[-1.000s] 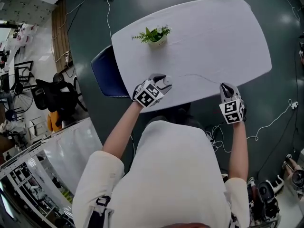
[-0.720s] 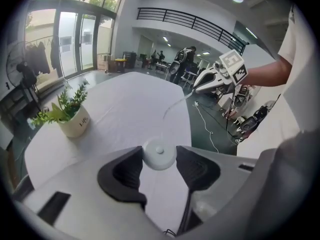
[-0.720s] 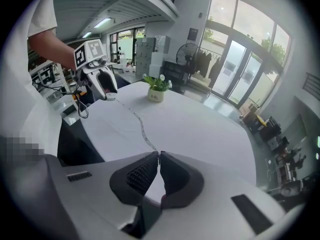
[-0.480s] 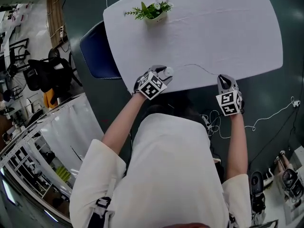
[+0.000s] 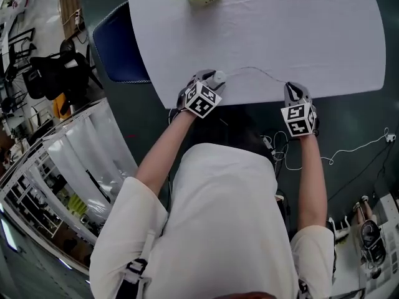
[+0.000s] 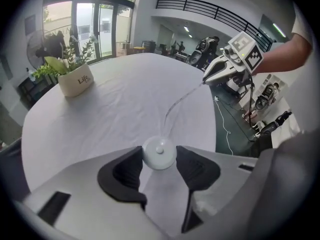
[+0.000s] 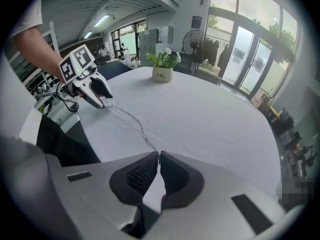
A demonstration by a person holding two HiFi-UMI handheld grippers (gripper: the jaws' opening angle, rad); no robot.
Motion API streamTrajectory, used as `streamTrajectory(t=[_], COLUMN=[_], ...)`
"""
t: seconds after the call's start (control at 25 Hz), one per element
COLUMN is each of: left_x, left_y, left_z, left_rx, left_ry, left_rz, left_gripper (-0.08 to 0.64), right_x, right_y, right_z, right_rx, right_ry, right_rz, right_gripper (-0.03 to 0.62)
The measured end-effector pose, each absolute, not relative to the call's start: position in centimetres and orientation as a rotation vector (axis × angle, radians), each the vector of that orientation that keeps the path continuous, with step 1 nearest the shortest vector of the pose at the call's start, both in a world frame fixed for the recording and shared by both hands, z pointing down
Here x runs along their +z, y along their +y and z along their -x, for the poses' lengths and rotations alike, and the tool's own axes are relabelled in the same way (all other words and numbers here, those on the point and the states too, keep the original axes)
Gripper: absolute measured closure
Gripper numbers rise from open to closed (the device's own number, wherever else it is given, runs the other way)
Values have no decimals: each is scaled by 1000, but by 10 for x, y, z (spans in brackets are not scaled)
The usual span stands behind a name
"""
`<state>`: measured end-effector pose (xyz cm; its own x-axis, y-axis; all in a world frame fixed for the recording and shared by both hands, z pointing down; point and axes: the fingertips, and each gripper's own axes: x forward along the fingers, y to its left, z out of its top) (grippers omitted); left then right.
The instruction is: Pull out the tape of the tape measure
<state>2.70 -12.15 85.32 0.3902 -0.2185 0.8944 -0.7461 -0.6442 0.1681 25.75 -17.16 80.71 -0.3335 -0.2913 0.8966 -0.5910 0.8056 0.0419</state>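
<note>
Pinching the tape's free end, the right gripper (image 7: 158, 159) has its jaws closed flat on the thin strip. The left gripper (image 6: 160, 157) clamps the small round tape measure (image 6: 159, 152) between its pads, at the near edge of the white table (image 7: 215, 119). Between them the tape (image 7: 131, 118) lies slack and wavy (partly drawn out, I'd judge). A harder pull could slide the strip from the right pads and let it spring back. The smooth round case might also twist or pop free and drop off the table edge.
</note>
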Motion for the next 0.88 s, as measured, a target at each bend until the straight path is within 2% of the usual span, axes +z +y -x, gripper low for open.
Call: streamTrajectory(t=[0.44, 0.56, 0.88], left_x=[877, 878, 836], left_y=[-113, -110, -93], left_z=[-22, -18, -10], left_rx=[1268, 1255, 1175], left_ry=[-933, -968, -1039], left_rz=[-2049, -2026, -2009], left_gripper=[341, 321, 314], right_x=[853, 860, 834], right_y=[-156, -149, -138], right_z=[-257, -258, -257], right_rx=[401, 439, 473], right_ry=[-1897, -1877, -1912], right_rz=[-628, -619, -665], right_gripper=[552, 552, 552])
